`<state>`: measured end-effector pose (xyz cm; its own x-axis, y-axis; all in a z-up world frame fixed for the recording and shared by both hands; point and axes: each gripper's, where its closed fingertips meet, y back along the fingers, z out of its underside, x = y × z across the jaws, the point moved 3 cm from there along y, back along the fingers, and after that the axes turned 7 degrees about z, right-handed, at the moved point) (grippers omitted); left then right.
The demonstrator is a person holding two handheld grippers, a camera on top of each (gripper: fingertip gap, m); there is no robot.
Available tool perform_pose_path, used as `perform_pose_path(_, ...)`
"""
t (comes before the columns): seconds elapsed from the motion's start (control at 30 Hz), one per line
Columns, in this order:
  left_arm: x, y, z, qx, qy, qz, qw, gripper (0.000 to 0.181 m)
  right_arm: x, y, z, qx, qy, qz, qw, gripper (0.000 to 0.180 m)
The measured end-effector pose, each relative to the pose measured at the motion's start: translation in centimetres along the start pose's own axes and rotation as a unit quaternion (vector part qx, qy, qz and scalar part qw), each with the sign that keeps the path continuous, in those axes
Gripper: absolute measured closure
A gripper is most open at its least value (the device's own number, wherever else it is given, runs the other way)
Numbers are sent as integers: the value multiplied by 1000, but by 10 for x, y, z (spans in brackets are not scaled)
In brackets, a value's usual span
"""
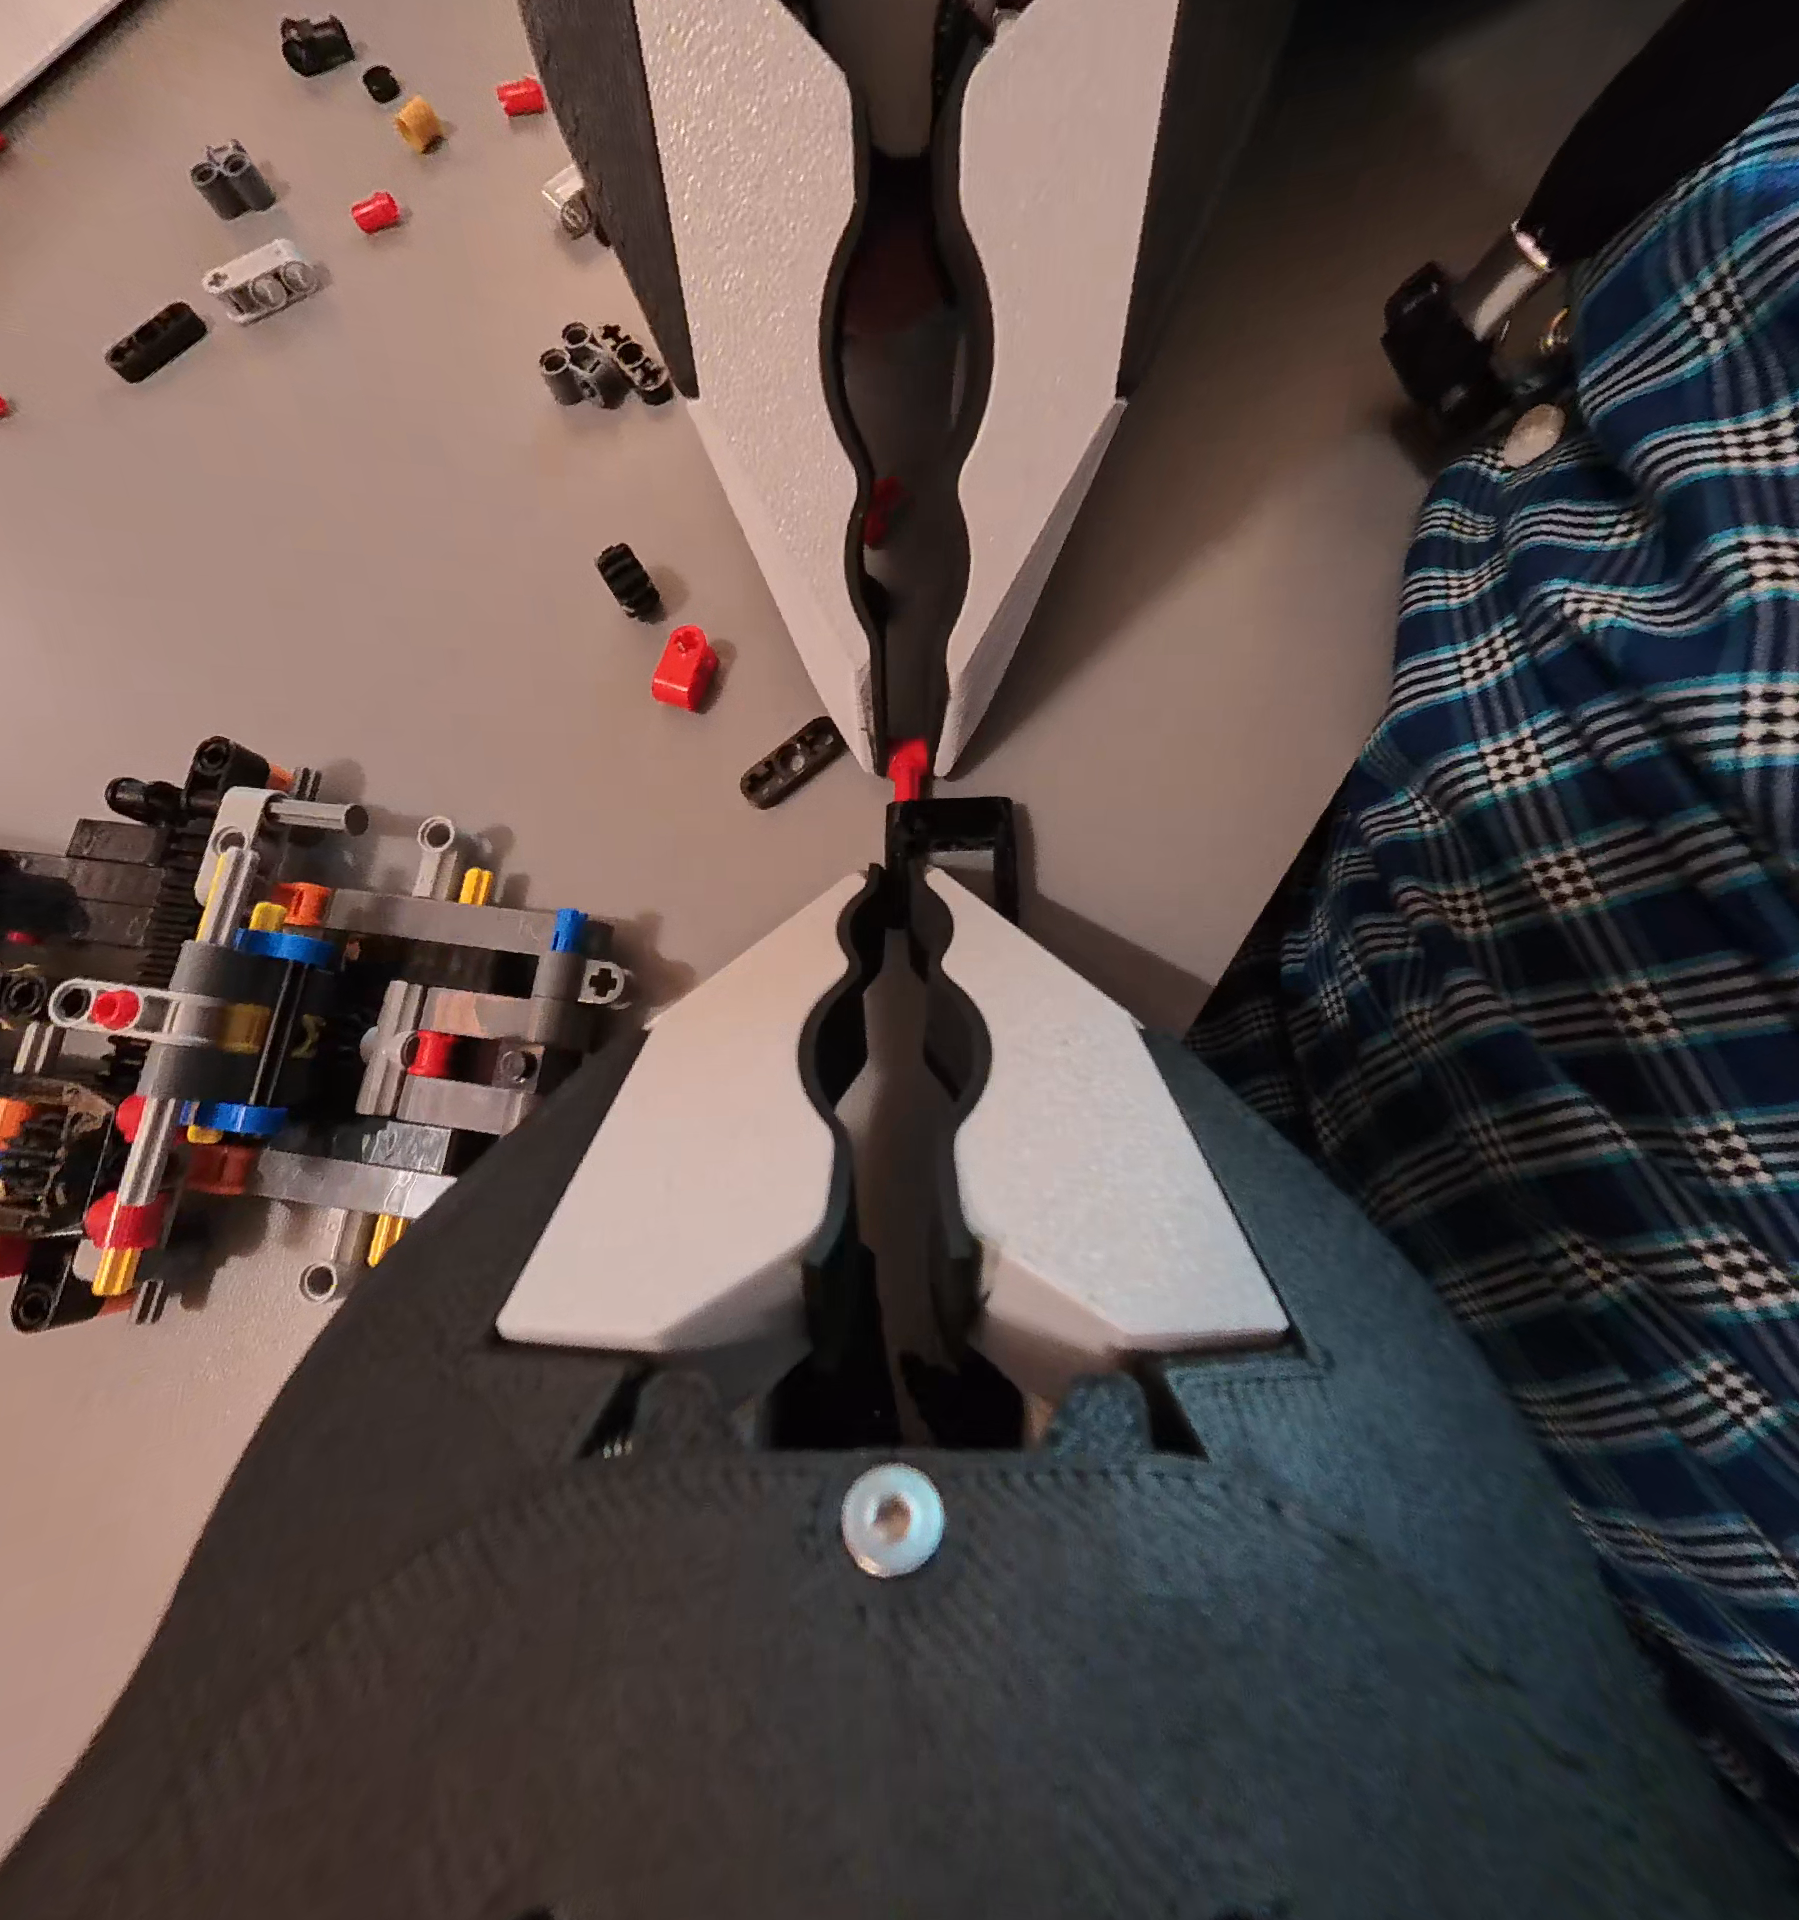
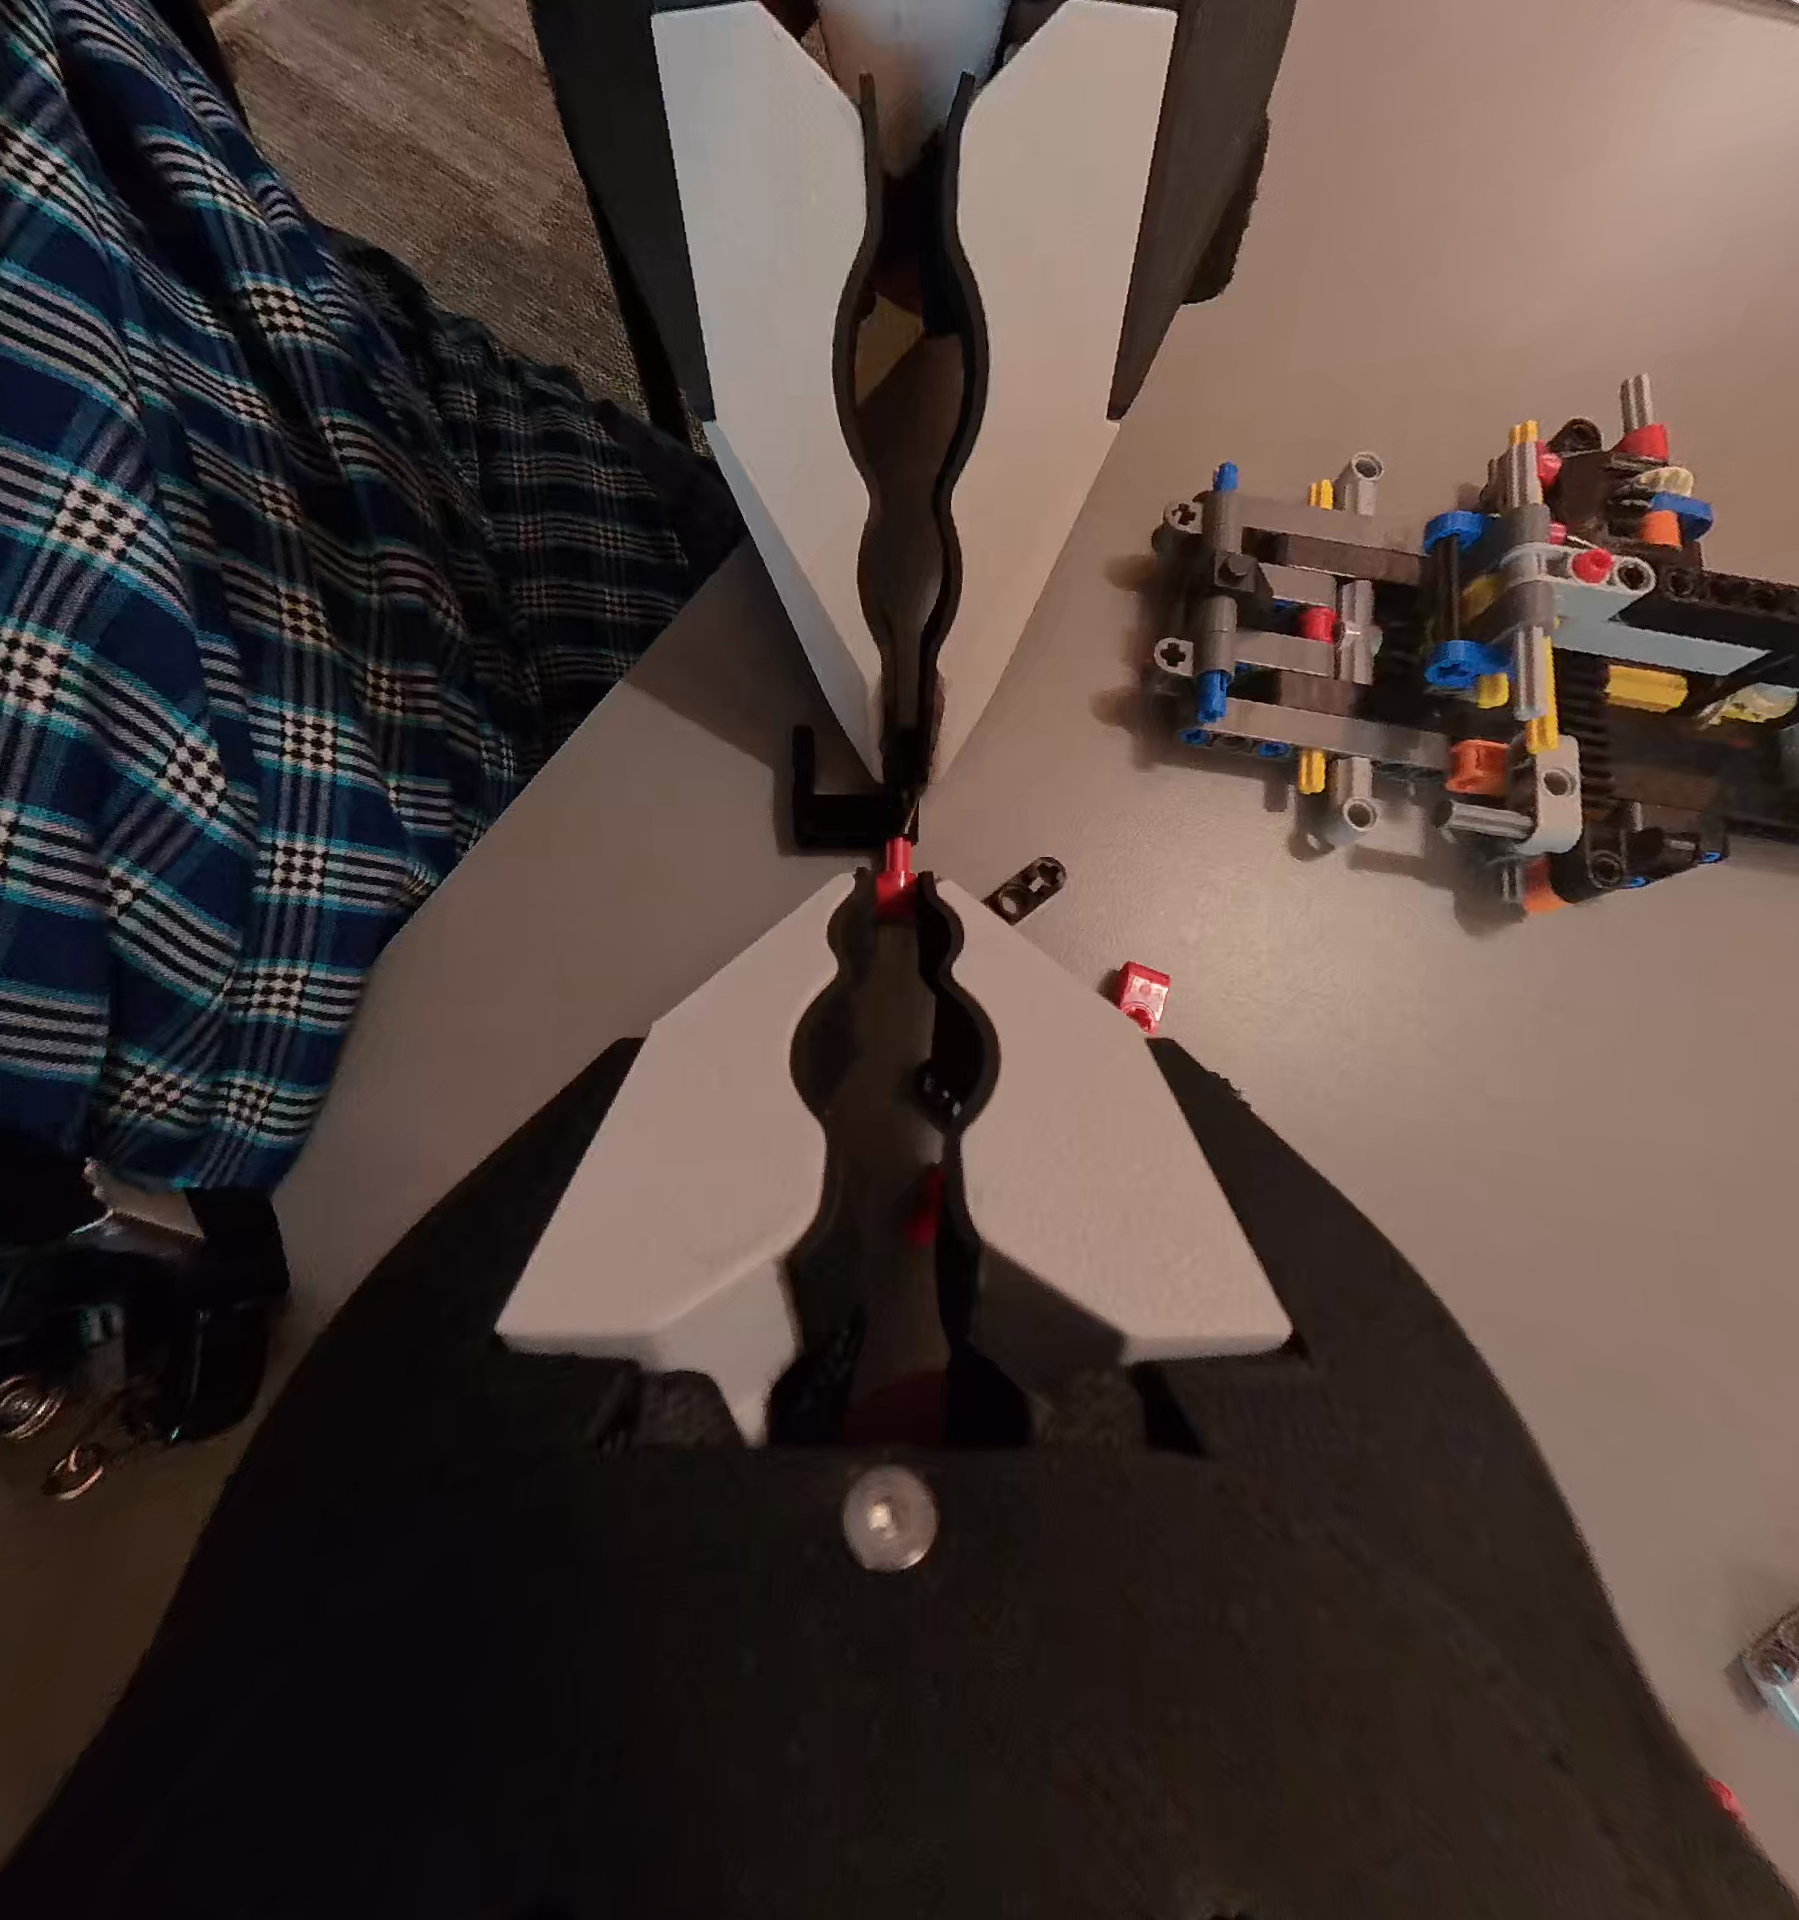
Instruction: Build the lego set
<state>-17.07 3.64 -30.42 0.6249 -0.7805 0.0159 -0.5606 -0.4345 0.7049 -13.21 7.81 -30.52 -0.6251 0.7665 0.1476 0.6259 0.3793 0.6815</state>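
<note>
My left gripper (image 1: 900, 883) is shut on a small black frame-shaped piece (image 1: 962, 831), held above the table edge. My right gripper (image 2: 893, 896) is shut on a red pin (image 2: 895, 871). The two grippers face each other tip to tip. In the left wrist view the right gripper (image 1: 907, 756) comes from the top, and the red pin (image 1: 906, 777) touches a corner of the black piece. In the right wrist view the left gripper (image 2: 905, 764) holds the black piece (image 2: 830, 805) just above the pin. The partly built model (image 1: 282, 1039) lies on the table, also in the right wrist view (image 2: 1497, 665).
Loose parts lie on the beige table (image 1: 407, 499): a red connector (image 1: 685, 665), a black short beam (image 1: 791, 761), a black gear (image 1: 627, 582), and several grey, red and black bits farther off. A person's blue plaid cloth (image 1: 1601, 935) lies along the table edge (image 2: 521, 790). My left and right fingertips are right by each other. The black gear (image 1: 627, 582) sits 6 cm or so from the ends of my right fingers.
</note>
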Motion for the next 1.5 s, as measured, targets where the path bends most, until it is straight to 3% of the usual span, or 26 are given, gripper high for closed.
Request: perform_pose_path(1.5,-5,-3,4,15,-10,-57,998,179,2,-10,-9,-27,-29,-32,999,176)
